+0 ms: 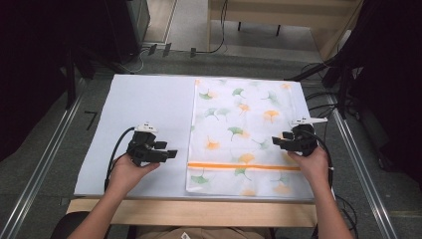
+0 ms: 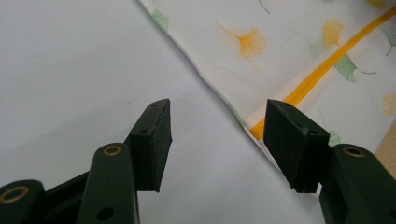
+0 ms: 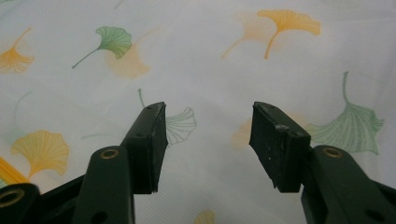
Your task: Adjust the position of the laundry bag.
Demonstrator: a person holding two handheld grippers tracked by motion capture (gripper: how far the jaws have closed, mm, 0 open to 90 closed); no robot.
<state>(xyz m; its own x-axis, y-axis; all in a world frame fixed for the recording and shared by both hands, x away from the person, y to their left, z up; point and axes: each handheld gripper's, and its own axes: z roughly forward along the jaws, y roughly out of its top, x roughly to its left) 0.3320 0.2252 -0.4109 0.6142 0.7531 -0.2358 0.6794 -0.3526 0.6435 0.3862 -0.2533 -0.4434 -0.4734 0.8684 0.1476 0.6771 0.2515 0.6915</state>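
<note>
White sheeting covers the table (image 1: 139,104), and on its right half lies one printed cloth (image 1: 239,129) with leaf patterns and one orange stripe (image 1: 244,165) near my side. I hold two grippers. My left gripper (image 1: 169,153) sits on the bare sheet just beside the cloth's left edge, jaws apart and empty; in the left gripper view (image 2: 217,135) the hem runs between them. My right gripper (image 1: 276,141) hangs over the cloth's right edge, jaws also apart with nothing pinched, fabric spread beneath them in the right gripper view (image 3: 208,140). My worry: the hem lies flat, so closing could pinch the sheet underneath too, or catch one side first and drag the cloth crooked.
</note>
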